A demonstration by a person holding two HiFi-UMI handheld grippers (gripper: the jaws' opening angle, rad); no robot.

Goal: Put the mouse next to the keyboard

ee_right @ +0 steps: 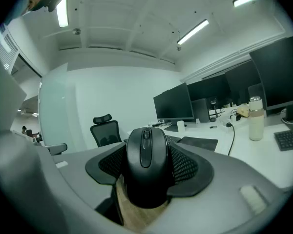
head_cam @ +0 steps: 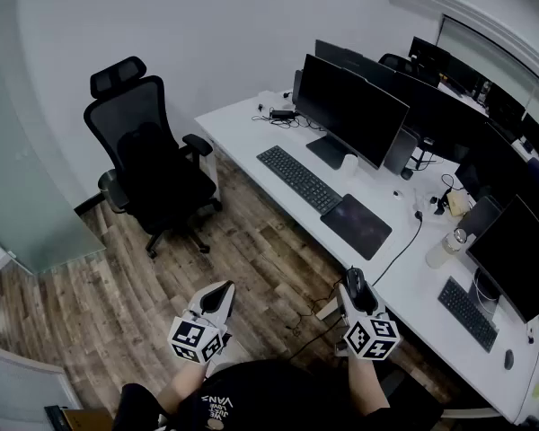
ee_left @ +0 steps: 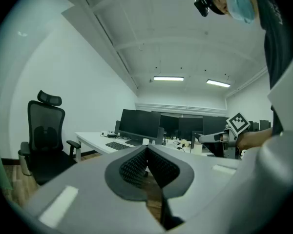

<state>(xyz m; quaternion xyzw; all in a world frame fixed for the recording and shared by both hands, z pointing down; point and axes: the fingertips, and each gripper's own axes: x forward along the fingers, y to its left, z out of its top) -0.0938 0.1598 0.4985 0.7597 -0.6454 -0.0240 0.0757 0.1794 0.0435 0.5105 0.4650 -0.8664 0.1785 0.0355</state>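
A black mouse (ee_right: pixel 146 165) sits between the ribbed pads of my right gripper (ee_right: pixel 147 165), which is shut on it. In the head view that gripper (head_cam: pixel 354 287) hangs off the front edge of the white desk (head_cam: pixel 251 137), with the mouse (head_cam: pixel 355 283) at its tip. The black keyboard (head_cam: pixel 298 179) lies farther up the desk, in front of a monitor (head_cam: pixel 349 109), with a dark mouse pad (head_cam: pixel 356 225) to its right. My left gripper (head_cam: pixel 219 296) is over the wooden floor; in the left gripper view its jaws (ee_left: pixel 146 165) meet with nothing between them.
A black office chair (head_cam: pixel 148 164) stands left of the desk. A cable (head_cam: pixel 404 245) runs over the desk by the mouse pad. A white bottle (head_cam: pixel 446 249), a second keyboard (head_cam: pixel 468 312), another mouse (head_cam: pixel 508 359) and more monitors (head_cam: pixel 519 256) lie to the right.
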